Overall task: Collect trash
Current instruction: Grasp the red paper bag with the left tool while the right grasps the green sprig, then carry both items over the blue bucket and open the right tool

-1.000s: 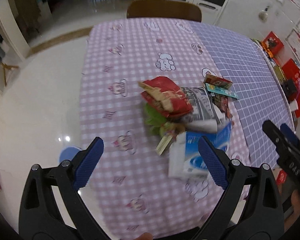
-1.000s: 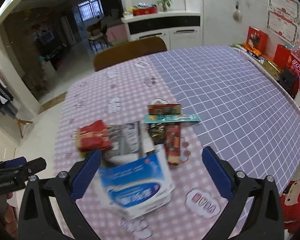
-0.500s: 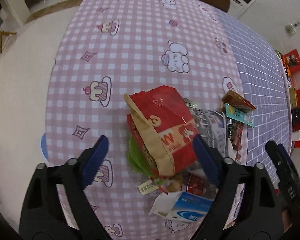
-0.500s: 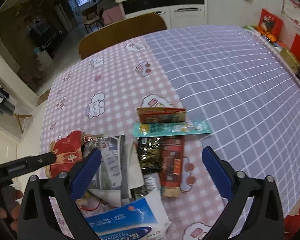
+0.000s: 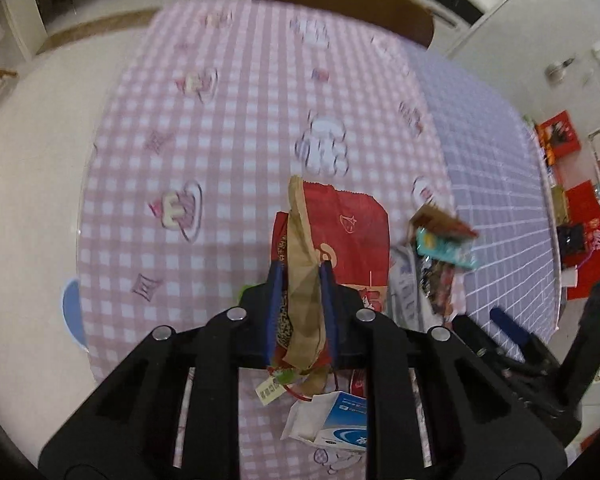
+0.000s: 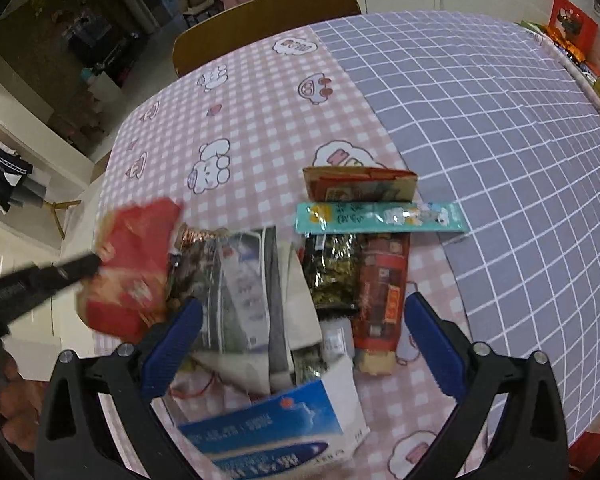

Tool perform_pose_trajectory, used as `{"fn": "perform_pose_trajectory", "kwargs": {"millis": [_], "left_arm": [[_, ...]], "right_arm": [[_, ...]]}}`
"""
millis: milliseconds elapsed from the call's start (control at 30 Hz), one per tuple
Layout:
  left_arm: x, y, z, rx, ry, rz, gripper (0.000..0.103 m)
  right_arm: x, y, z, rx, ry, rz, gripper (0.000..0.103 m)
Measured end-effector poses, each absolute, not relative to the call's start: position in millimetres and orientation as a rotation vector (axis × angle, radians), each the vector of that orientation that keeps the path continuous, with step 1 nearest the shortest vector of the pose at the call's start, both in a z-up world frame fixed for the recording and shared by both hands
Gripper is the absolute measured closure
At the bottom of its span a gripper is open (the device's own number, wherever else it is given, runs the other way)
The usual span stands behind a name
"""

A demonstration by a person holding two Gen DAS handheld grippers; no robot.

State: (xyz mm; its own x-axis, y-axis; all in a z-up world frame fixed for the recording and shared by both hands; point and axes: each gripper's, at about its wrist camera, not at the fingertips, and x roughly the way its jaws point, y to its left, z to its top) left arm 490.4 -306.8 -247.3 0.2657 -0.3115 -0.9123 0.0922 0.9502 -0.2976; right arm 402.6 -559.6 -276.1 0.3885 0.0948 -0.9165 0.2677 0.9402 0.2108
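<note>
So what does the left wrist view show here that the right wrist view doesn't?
Only the left wrist view: the left gripper closing, its blue pads either side of the red paper bag's brown folded edge.

Only the right wrist view: the right gripper open over the pile, and the gold-patterned dark packet in clear sight.

Both: bag, teal wrapper, blue-and-white box, checked tablecloth.

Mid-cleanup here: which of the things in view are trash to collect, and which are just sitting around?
Trash to collect:
- red paper bag, with the left gripper closing on its folded brown edge
- blue and white box
- teal wrapper
- red snack wrapper
- clear plastic bag

Just lying about:
- chair
- red boxes by the wall
</note>
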Motion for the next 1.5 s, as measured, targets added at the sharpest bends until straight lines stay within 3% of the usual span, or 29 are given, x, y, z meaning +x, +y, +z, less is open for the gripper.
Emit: {"fn": "perform_pose_trajectory", "kwargs": {"millis": [267,567,633,733,800,833,867,1267,1500], "left_arm": [[461,-263,-193,-0.247,1.082,-0.144,0.084],[422,-204,-184,-0.275,1.083,0.048,0.084],[415,-192,-187,-0.287,1.086,0.082,0.084],[403,-176,-190,-0.308,1.091,0.108,0.084],[395,-167,-193,-0.319,1.093,0.121,0.084],[393,-161,-195,-0.332,1.096,0.124,0.084],[390,-156,-196,-0.342,1.096,0.128,0.084],[365,-61,-194,-0.482,1.036,0.185,0.084],[331,33,-198,-0.531,1.021,0.254,0.084]], "right_arm": [[395,-524,-248,0.251,1.143,0.012,0.004],[419,-426,-258,0.096,1.223,0.304,0.009],[425,-408,-270,0.06,1.263,0.331,0.036],[432,-385,-290,-0.003,1.319,0.341,0.04],[434,-375,-299,-0.053,1.346,0.328,0.051],[435,-372,-304,-0.066,1.364,0.327,0.077],[437,-371,-307,-0.074,1.381,0.322,0.087],[431,-327,-206,0.076,1.2,0.469,0.088],[419,-223,-203,0.093,1.205,0.567,0.088]]}}
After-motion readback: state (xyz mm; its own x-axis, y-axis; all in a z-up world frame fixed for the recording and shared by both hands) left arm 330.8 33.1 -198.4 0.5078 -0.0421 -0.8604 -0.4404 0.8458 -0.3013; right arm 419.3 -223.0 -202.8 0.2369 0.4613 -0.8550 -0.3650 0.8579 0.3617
